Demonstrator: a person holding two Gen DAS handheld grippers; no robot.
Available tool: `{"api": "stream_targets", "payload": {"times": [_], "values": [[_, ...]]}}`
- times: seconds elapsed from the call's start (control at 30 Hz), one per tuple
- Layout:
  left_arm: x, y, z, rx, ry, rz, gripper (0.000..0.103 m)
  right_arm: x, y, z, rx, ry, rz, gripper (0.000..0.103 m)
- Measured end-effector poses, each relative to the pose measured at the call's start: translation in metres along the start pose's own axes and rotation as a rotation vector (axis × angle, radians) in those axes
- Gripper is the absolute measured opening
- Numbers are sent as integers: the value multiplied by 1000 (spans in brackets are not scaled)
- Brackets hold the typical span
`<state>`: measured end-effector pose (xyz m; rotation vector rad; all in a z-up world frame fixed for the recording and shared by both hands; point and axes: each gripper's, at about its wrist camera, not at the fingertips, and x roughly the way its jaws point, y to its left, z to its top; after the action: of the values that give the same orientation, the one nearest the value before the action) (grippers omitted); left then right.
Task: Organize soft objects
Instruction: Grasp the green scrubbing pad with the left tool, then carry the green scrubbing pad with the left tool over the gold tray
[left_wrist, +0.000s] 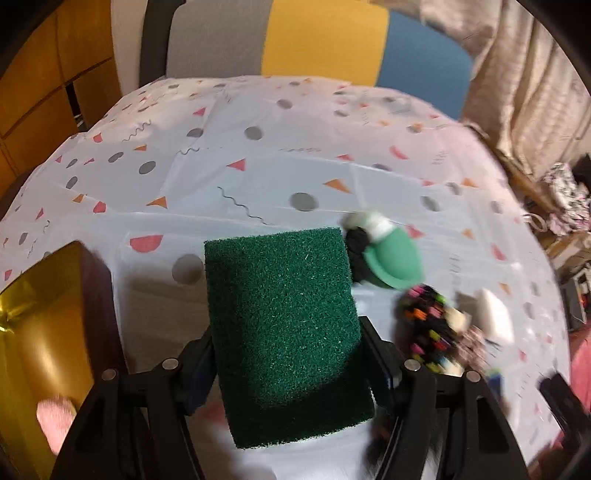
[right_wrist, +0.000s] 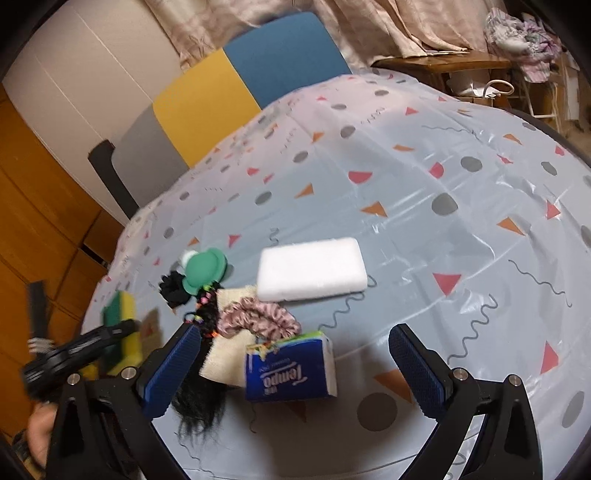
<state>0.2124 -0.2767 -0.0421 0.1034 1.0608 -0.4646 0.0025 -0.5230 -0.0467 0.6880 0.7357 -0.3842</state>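
The left tongs (left_wrist: 286, 363) clamp a green-topped sponge (left_wrist: 284, 314) by its sides above the table (left_wrist: 258, 147); the right tongs (right_wrist: 293, 363) hang with fingers spread wide and nothing between them, above a tissue pack (right_wrist: 291, 369).

A patterned plastic cloth (right_wrist: 424, 184) covers the table, and a chair (right_wrist: 236, 99) with grey, yellow and blue panels stands at its far edge. Curtains (left_wrist: 528, 74) hang behind.

In the left view a gold box (left_wrist: 40, 321) sits just left of the held sponge, with something pink inside it, too blurred to identify. The right view does not show the box.

In the right view a white foam block (right_wrist: 312, 269) lies flat mid-table. Just beside it is a cluster: a pink scrunchie (right_wrist: 258, 317) draped over a cream pad (right_wrist: 229, 354), a black braid with coloured beads (right_wrist: 205, 314), a green cap (right_wrist: 205, 271) and a dark scrunchie (right_wrist: 173, 290) touching it. The tissue pack rests against the scrunchie's near side.

That view also catches the sponge's yellow underside, at the cluster's left. The left view shows only its green face, with the cluster smeared by blur to its right.
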Motion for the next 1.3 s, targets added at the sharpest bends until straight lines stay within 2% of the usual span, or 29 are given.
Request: {"api": "stream_targets", "payload": {"times": [0.13,0.53,0.83,1.3], "values": [[-29,-9,-22,36,-38,-43,70,10,9,-6,-67,32,-23,103],[-86,5,-84,110,-130,-30,70,47,38,-36,-297,141,-105,103],[-112,18,-113,107,-173,-23,70,54,44,-44,-359,138,-140,103],[-128,34,-136,79,-181,-39,70,55,39,-41,-387,102,-184,103]]}}
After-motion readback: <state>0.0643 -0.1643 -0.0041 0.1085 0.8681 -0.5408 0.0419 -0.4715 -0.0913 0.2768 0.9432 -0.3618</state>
